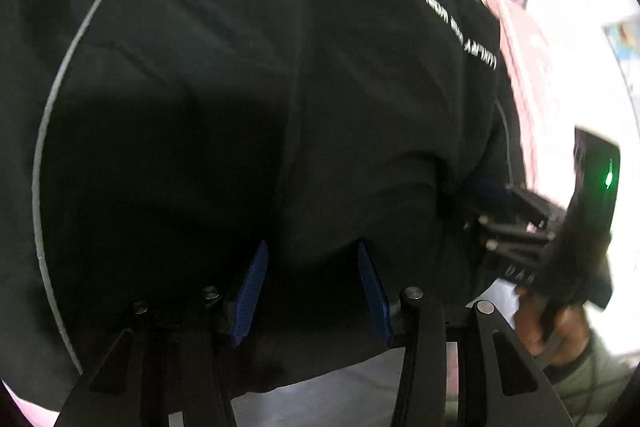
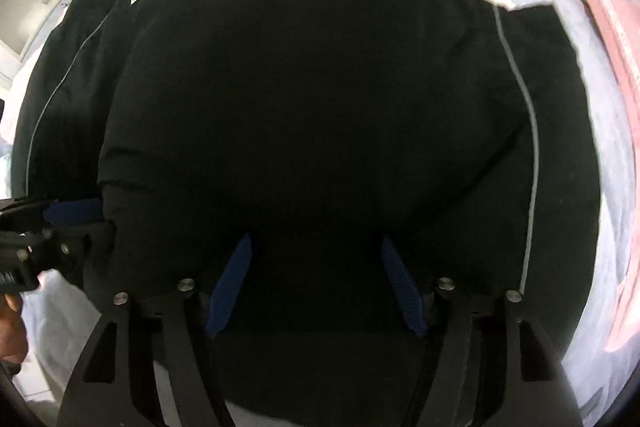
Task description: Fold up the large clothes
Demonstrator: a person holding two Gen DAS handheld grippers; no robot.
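Bedding [image 2: 592, 131] pale, patterned — black garment [image 2: 304, 115] spread across; left gripper [image 1: 312, 247], right gripper [image 2: 316, 241] wide.

Both views pretty dim on the black jacket [image 1: 240, 87], blown-out white at the right edge, motion blur, heavy fisheye warping.

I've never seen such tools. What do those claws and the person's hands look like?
Each claw, left and right, has black angular arms with silver bolts and blue ribbed pads. The right one's body shows a green light. The hand is bare, with a grey sleeve.
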